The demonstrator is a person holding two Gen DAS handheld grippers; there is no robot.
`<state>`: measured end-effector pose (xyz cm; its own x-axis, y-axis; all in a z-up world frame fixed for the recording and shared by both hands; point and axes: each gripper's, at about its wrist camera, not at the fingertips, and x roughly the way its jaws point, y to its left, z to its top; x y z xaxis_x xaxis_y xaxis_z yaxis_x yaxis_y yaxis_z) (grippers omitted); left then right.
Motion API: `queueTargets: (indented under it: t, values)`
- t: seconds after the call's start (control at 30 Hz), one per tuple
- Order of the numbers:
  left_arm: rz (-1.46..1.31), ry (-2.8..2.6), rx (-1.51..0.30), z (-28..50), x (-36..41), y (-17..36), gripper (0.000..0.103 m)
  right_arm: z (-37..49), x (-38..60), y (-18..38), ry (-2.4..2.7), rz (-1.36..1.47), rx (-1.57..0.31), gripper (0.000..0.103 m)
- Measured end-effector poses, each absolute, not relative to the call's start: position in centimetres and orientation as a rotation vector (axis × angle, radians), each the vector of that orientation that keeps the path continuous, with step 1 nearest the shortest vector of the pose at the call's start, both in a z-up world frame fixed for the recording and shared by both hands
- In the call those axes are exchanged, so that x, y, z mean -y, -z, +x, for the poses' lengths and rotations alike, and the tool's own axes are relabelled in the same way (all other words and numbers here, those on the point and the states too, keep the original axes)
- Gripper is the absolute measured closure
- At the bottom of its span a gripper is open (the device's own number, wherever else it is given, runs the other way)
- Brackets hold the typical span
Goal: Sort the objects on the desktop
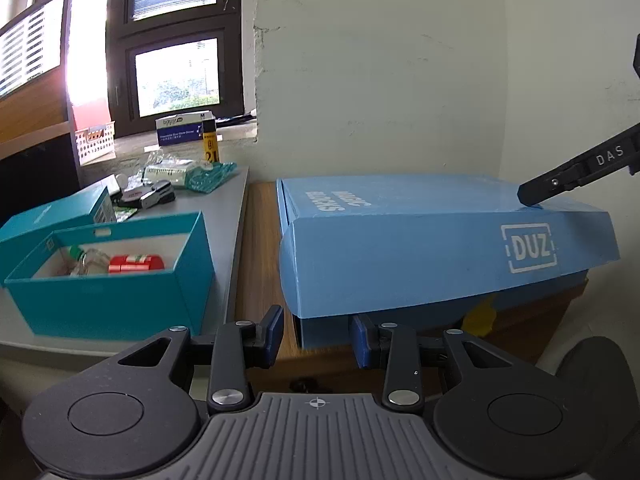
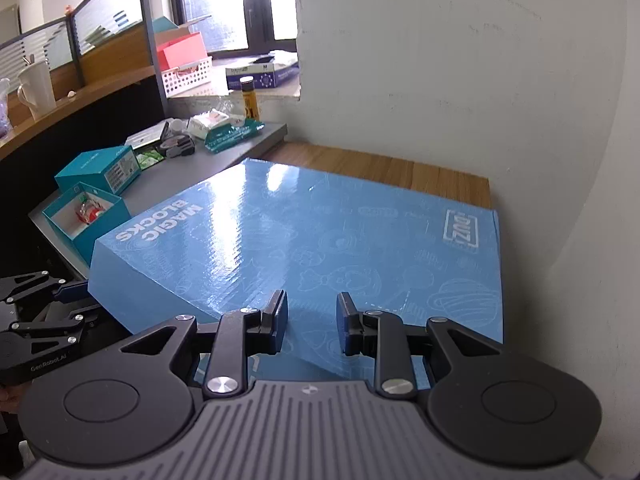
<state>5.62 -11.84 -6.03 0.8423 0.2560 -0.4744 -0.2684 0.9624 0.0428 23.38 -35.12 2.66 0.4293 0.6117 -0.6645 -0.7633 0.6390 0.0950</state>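
Closing the blue box (image 2: 304, 240) on the wooden desk (image 2: 400, 172): right gripper (image 2: 311, 326) above lid at 6 o'clock, left gripper (image 1: 316, 338) under front flap; both parted, empty; press evenly.

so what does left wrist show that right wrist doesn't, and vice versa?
Only left wrist: the front flap of the blue Magic Blocks box lifted, a yellow item under it, and red items in the open teal box seen close up. The right claw sits on the lid's far corner.

Only right wrist: the whole printed lid top, a white mug on the partition ledge, a red box by the window.

Both: blue box, open teal box, yellow tube, white basket, both claws open, left claw at the flap's front edge.
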Motion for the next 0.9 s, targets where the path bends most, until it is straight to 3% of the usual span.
queueTargets:
  t: [0.9]
  values:
    - [-0.051,-0.252,-0.545,4.1,12.9,4.9,0.064,23.1,33.1,-1.6,-0.878,-0.331,-0.793,0.073]
